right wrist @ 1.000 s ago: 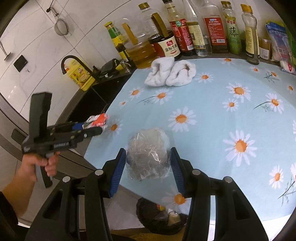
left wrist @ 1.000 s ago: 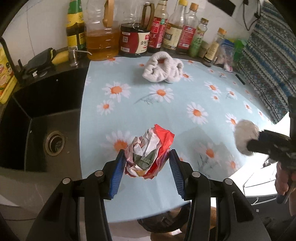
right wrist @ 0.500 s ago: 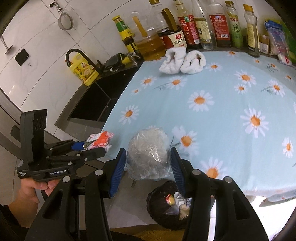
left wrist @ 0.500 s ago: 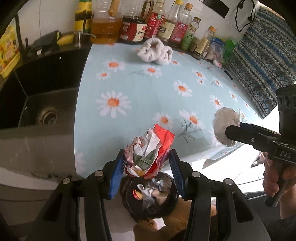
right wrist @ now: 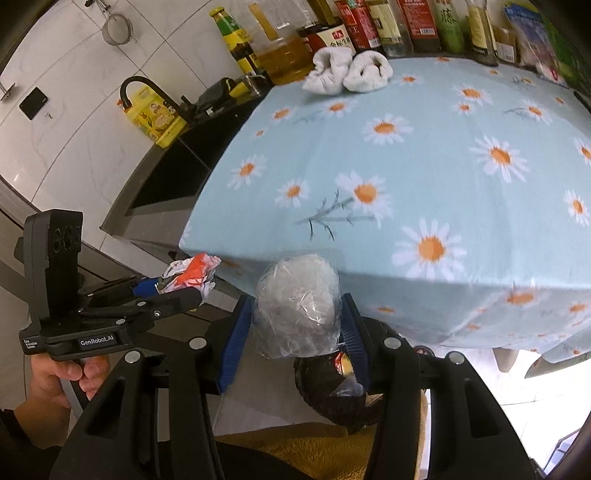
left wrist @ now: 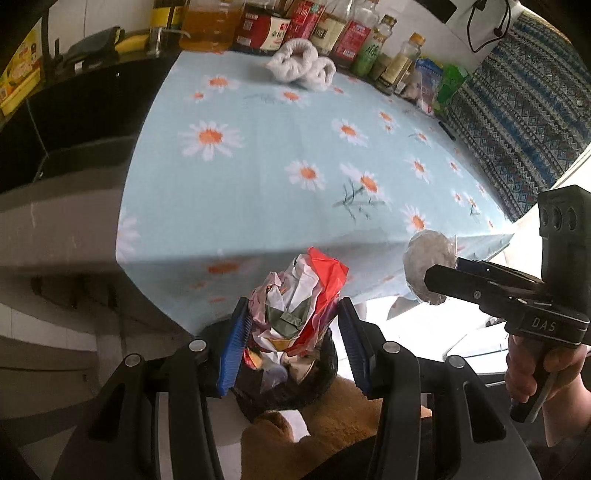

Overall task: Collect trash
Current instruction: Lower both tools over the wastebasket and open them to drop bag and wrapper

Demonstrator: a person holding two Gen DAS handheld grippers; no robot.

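Crumpled red-and-white wrapper (left wrist: 295, 299) is clamped between the blue pads of the left gripper (left wrist: 293, 341), held off the table edge directly above the black trash bin (left wrist: 288, 384), which already has scraps in it. Clear plastic wad (right wrist: 297, 306) is pinched in the right gripper (right wrist: 295, 332), also past the table edge; the bin (right wrist: 332, 387) sits below and slightly to its right. Both sets of jaws are clenched on their loads. Daisy-print tablecloth (right wrist: 424, 166) lies behind, with rolled white towels (right wrist: 347, 70) near the sauce bottles (right wrist: 388, 22) at the back. Black sink (left wrist: 55, 147) to the left.
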